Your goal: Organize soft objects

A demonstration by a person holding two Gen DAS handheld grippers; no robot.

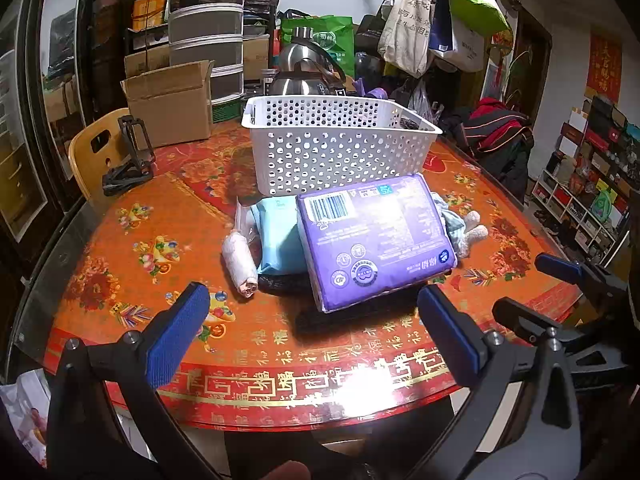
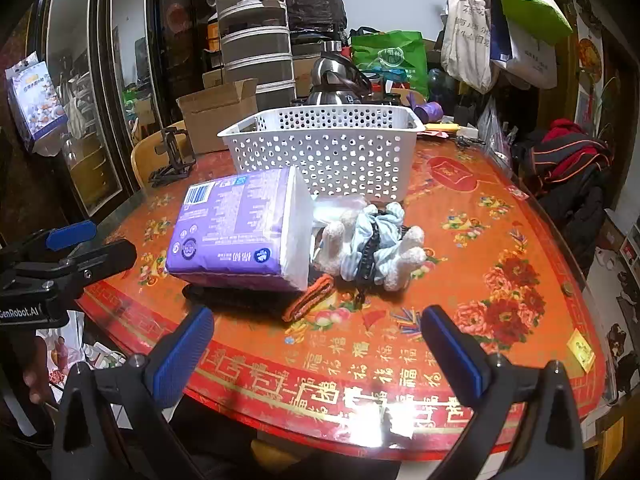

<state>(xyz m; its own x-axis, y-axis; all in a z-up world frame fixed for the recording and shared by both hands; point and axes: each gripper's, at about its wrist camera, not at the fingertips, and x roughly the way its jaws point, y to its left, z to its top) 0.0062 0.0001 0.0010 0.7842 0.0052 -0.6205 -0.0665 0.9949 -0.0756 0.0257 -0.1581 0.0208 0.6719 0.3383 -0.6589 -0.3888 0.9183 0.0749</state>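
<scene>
A purple soft pack (image 1: 372,240) (image 2: 236,232) lies tilted on a pile in front of a white perforated basket (image 1: 332,148) (image 2: 324,152). Beside it lie a light-blue pack (image 1: 276,236), a rolled pale cloth (image 1: 240,260), a black fabric item (image 1: 288,282) and an orange-striped cloth (image 2: 310,300). A white and blue plush toy (image 2: 376,248) (image 1: 464,228) lies to the right. My left gripper (image 1: 312,320) is open, short of the pile. My right gripper (image 2: 316,344) is open, near the table's front edge; it also shows in the left wrist view (image 1: 532,292).
The round table (image 1: 120,248) (image 2: 500,240) has a red-orange patterned cover. A cardboard box (image 1: 172,104), a black stand (image 1: 130,156), a steel kettle (image 1: 304,68) and stacked containers (image 1: 208,36) stand behind. A yellow chair (image 1: 88,152) sits left. Clothes (image 2: 568,160) pile at the right.
</scene>
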